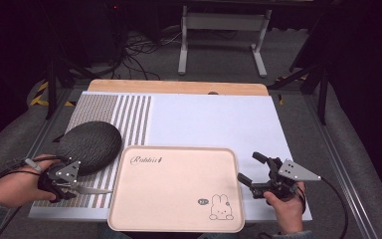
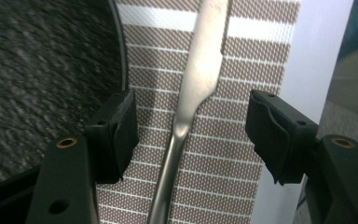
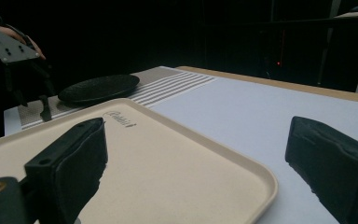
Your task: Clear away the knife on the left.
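A steel table knife [image 2: 200, 79] lies on the brown-and-white striped placemat [image 2: 242, 60], its handle running down between the jaws of my left gripper [image 2: 191, 135]. Those jaws stand open on either side of the handle, apart from it. From above, the knife [image 1: 95, 190] points right toward the beige tray [image 1: 176, 189], with the left gripper [image 1: 72, 186] at its handle end. A dark textured plate [image 1: 89, 147] rests just behind. My right gripper [image 1: 251, 168] is open at the tray's right edge. In its own view the right gripper [image 3: 200, 158] straddles the tray's rim [image 3: 242, 172], holding nothing.
The tray, printed with a rabbit [image 1: 221, 208], sits at the table's front edge on a white mat [image 1: 214, 119]. The dark plate [image 3: 98, 88] and the left gripper [image 3: 14, 60] show far off in the right gripper view. A metal stand [image 1: 224, 40] and cables lie on the floor beyond.
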`<act>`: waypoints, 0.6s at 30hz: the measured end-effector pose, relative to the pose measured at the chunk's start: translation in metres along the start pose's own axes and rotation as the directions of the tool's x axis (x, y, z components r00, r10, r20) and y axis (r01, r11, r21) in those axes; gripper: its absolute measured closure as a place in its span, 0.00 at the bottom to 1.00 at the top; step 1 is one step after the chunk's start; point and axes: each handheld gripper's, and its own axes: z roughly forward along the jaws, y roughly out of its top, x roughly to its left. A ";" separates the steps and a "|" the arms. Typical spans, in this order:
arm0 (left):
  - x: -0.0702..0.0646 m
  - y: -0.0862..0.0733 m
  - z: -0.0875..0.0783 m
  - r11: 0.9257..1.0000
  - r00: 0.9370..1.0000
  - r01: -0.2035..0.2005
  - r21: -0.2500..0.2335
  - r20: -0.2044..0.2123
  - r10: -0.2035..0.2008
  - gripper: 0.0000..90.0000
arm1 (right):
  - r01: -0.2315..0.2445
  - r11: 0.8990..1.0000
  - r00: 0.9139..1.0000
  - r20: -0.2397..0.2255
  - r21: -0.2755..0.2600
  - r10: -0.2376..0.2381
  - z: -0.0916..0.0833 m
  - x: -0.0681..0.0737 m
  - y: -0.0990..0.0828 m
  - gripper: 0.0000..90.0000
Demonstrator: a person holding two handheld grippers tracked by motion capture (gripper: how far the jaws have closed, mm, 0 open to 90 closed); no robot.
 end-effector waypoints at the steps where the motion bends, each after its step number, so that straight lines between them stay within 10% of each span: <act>1: 0.000 0.000 0.000 1.000 1.000 0.000 0.000 0.000 0.000 0.40 | -0.001 1.000 1.000 0.001 0.000 0.001 0.000 0.000 0.000 0.07; 6: 0.001 -0.002 0.003 0.998 0.998 0.046 0.052 0.046 -0.049 0.49 | 0.005 1.000 1.000 -0.002 -0.001 -0.005 -0.001 0.001 0.001 0.07; 18: 0.011 -0.006 0.011 0.995 0.999 -0.032 0.091 0.046 0.028 0.66 | 0.011 1.000 1.000 -0.014 -0.002 -0.011 -0.002 0.002 0.002 0.08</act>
